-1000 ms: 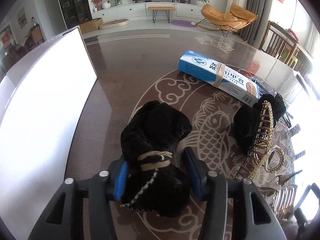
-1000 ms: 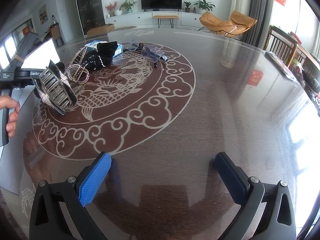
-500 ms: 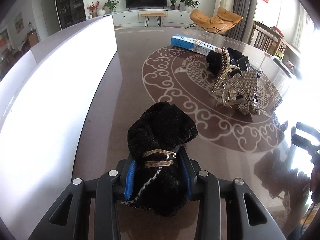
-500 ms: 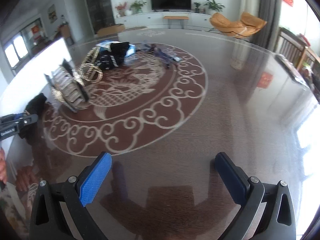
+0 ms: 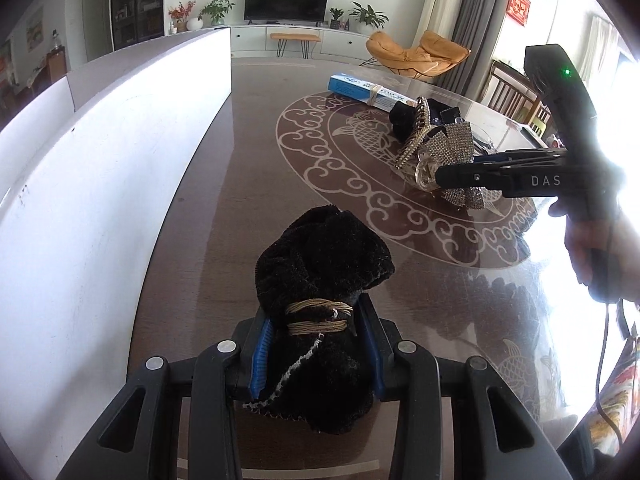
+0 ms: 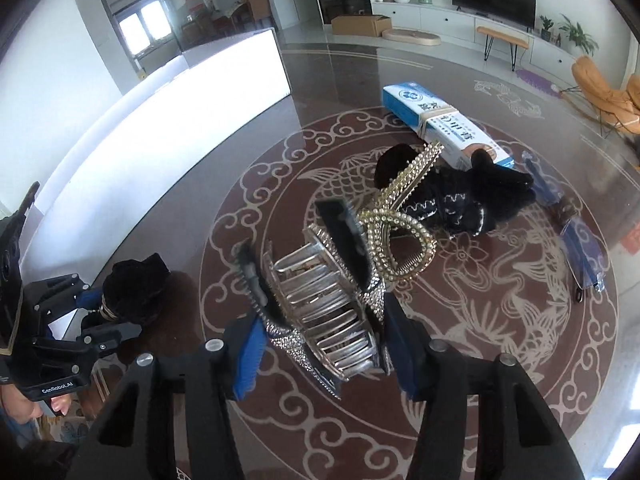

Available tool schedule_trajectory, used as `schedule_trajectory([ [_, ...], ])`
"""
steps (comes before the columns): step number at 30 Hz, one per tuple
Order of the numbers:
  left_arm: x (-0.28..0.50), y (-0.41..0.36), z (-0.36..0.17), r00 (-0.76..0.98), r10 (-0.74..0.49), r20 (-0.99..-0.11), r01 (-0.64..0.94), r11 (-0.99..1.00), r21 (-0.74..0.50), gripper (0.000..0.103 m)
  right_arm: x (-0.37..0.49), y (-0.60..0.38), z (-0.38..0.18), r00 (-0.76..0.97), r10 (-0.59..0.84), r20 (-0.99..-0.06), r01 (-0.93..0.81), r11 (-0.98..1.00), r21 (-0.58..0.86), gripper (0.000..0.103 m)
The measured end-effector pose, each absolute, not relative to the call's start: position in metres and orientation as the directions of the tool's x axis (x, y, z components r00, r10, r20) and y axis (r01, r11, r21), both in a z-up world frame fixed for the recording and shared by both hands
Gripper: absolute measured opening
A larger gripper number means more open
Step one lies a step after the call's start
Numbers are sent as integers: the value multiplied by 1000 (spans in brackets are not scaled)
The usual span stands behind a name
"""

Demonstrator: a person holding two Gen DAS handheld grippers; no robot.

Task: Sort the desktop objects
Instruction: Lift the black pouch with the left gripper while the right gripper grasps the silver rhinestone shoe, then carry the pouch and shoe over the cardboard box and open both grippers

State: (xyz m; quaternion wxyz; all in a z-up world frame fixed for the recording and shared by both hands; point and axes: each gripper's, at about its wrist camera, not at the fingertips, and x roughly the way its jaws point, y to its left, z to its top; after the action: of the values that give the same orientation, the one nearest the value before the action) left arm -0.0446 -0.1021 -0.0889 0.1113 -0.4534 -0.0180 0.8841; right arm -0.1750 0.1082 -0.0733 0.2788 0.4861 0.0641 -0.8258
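My left gripper is shut on a black fuzzy bundle tied with tan cord, held just above the dark table near the white box wall. It also shows in the right wrist view. My right gripper is shut on a silver rhinestone hair claw, which also shows in the left wrist view. A gold rhinestone clip lies beside a second black bundle.
A blue and white box bound with a rubber band lies at the far side of the table's round pattern. Blue-framed glasses lie at the right. The white box runs along the left.
My right gripper swung left to the pile and shut on the silver hair claw. My left gripper carried the black bundle back along the white box.
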Motion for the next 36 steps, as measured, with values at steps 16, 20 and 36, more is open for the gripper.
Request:
schedule_trajectory([
  [16,17,-192,63,-768,317,-556,-152,-934,-323,38,-119,62,66,-458,-596,-659,585,-760,282,52],
  [20,21,-266,65,-780,122,-613,34,-971,-236,38,-107,-39,89,-368,-696,-617,697,-646,312,53],
  [36,16,-326,-13,-635,-129,-762,327,-938,-115,91,-79,-189,21,-354,-520,-777,747,-657,99,98],
])
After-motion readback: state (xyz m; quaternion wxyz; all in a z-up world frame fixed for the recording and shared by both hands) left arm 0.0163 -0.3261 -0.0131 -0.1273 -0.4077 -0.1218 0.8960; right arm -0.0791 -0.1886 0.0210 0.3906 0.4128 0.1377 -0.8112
